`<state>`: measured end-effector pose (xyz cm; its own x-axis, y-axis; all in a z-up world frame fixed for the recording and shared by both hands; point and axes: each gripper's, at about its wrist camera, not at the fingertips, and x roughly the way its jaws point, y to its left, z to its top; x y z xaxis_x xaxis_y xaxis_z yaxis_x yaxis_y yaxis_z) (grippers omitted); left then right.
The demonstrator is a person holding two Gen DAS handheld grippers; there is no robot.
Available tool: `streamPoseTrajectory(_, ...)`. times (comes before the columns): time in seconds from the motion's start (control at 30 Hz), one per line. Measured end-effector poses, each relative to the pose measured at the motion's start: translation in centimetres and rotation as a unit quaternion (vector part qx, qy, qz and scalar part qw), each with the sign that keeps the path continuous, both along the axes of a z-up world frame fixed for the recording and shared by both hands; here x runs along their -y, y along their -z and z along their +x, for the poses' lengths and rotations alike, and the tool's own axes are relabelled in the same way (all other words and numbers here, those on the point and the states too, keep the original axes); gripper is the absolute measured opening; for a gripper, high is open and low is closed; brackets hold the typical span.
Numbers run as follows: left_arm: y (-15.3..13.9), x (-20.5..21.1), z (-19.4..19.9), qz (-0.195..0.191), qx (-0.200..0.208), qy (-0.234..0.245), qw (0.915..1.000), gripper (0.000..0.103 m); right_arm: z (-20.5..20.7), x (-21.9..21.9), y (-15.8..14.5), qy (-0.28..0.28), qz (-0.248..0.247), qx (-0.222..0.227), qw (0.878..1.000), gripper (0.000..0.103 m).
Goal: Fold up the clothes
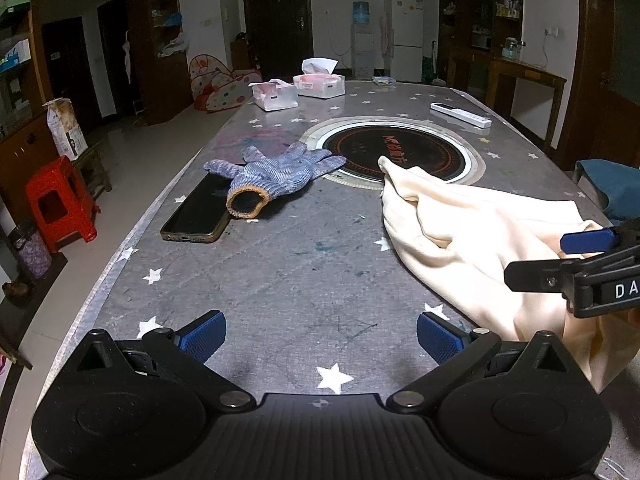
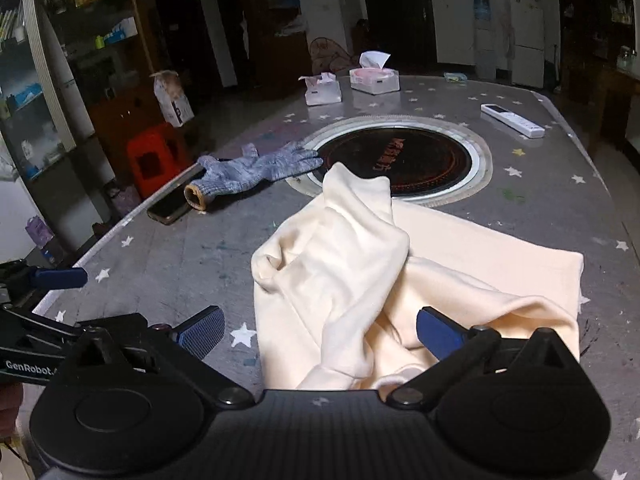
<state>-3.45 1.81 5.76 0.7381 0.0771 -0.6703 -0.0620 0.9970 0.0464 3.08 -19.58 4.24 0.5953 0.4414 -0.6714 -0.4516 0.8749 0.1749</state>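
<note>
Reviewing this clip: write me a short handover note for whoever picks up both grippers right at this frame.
Left gripper: open, holding nothing, over bare table to the left of the garment.
Right gripper: open wide over the near part of the cream garment; the pads are not pressing on it.
Garment: lies bunched and creased on the table, its far tip overlapping the round cooktop. No neat fold is visible.
Nearby clutter: knit glove and phone to the left; keep them out of the fold.
Left to do: spread the garment flat, then fold it.
</note>
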Motion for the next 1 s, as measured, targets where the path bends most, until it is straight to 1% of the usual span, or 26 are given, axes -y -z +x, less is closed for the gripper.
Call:
streamPoseTrajectory(0.1,0.0,0.1,0.0,0.001,-0.001,0.0,1.0,0.103,0.7,0.1,0.4,0.002,-0.003,-0.022,1.0,0.1)
streamPoseTrajectory(0.17,0.0,0.1,0.0,0.002,-0.001,0.0,1.0,0.103,1.5,0.4,0.8,0.006,0.007,-0.045,0.999,0.083)
streamPoseTrajectory(0.2,0.0,0.1,0.0,0.003,0.0,0.0,1.0,0.103,1.9,0.6,1.1,0.008,0.017,-0.057,0.998,0.077)
streamPoseTrajectory(0.23,-0.1,0.1,0.0,0.004,0.001,0.0,1.0,0.103,2.2,0.8,1.4,0.013,0.028,-0.067,0.997,0.066)
streamPoseTrajectory(0.27,-0.2,0.0,0.0,0.004,0.002,0.0,1.0,0.103,2.4,1.0,1.6,0.019,0.036,-0.073,0.996,0.057)
streamPoseTrajectory(0.3,-0.3,-0.2,0.0,0.003,0.004,-0.001,1.0,0.103,2.7,1.2,1.8,0.024,0.044,-0.079,0.996,0.051)
streamPoseTrajectory(0.33,-0.4,-0.3,0.0,0.003,0.006,-0.001,1.0,0.103,2.8,1.4,1.9,0.026,0.05,-0.081,0.995,0.039)
streamPoseTrajectory(0.37,-0.6,-0.4,0.0,0.003,0.008,-0.001,1.0,0.103,2.7,1.4,2.0,0.025,0.053,-0.076,0.995,0.032)
streamPoseTrajectory(0.4,-0.8,-0.5,0.0,0.003,0.01,-0.001,0.9999,0.103,2.5,1.4,1.9,0.023,0.054,-0.07,0.996,0.029)
streamPoseTrajectory(0.47,-1.2,-0.6,0.0,0.001,0.016,0.0,0.9999,0.103,1.9,1.1,1.4,0.016,0.051,-0.051,0.997,0.016)
streamPoseTrajectory(0.5,-1.4,-0.7,-0.1,-0.004,0.019,0.003,0.9998,0.103,1.4,0.8,1.1,0.009,0.048,-0.041,0.998,0.015)
streamPoseTrajectory(0.53,-1.7,-0.8,-0.1,-0.01,0.022,0.008,0.9997,0.103,0.8,0.5,0.7,0.001,0.045,-0.03,0.999,0.009)
streamPoseTrajectory(0.57,-2.0,-0.8,-0.1,-0.016,0.025,0.014,0.9995,0.103,0.3,0.1,0.4,-0.01,0.04,-0.018,0.999,0.006)
streamPoseTrajectory(0.63,-2.5,-0.8,-0.2,-0.028,0.03,0.025,0.9989,0.103,-0.7,-0.8,-0.1,-0.032,0.034,-0.003,0.999,0.004)
streamPoseTrajectory(0.77,-3.2,-0.4,-0.7,-0.047,0.037,0.056,0.9966,0.103,-3.7,-3.1,-0.7,-0.085,0.032,0.024,0.996,0.003)
streamPoseTrajectory(0.83,-3.3,-0.2,-0.9,-0.054,0.039,0.072,0.9952,0.103,-5.3,-4.5,-0.6,-0.118,0.026,0.032,0.992,0.003)
streamPoseTrajectory(0.9,-3.1,0.3,-0.7,-0.057,0.031,0.086,0.9942,0.103,-6.9,-5.9,-0.2,-0.15,0.012,0.04,0.988,0.003)
streamPoseTrajectory(1.0,-2.4,1.0,-0.2,-0.048,0.017,0.098,0.9939,0.103,-9.4,-7.8,0.2,-0.195,-0.011,0.049,0.979,0.003)
